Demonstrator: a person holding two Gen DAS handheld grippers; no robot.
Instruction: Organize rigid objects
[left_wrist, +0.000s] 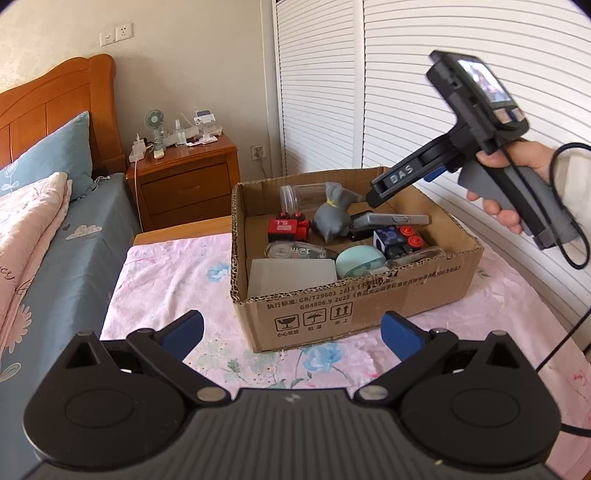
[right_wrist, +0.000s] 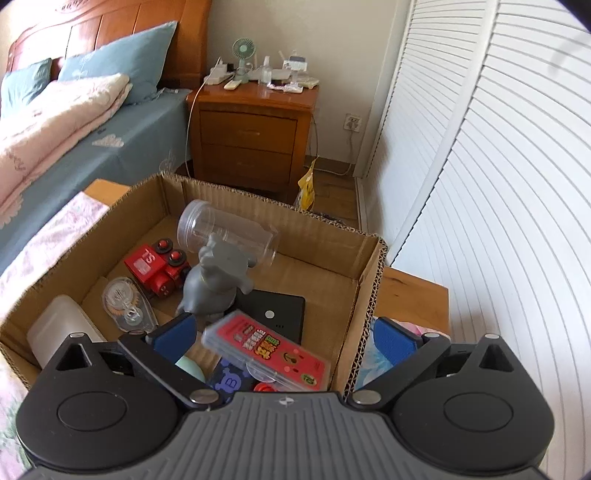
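Cardboard box (left_wrist: 369, 306) sitting on the floral-sheeted table (left_wrist: 166, 280), stuffed with a grey elephant figure (right_wrist: 218, 280), clear jar (right_wrist: 229, 230), red toy train (right_wrist: 155, 271). Red card case (right_wrist: 269, 350) lying loose between the right gripper (right_wrist: 284, 332) pads, spread wide over the box. Left gripper (left_wrist: 291, 332) wide too, holding nothing

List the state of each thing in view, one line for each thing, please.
Cardboard box: open at the top, holding items.
Clear jar: lying on its side, no lid.
Grey figurine: leaning on the jar.
Red toy train: tipped on its side.
Card case: tilted, lying on other items, free of the pads.
Left claw: open, empty.
Right claw: open.
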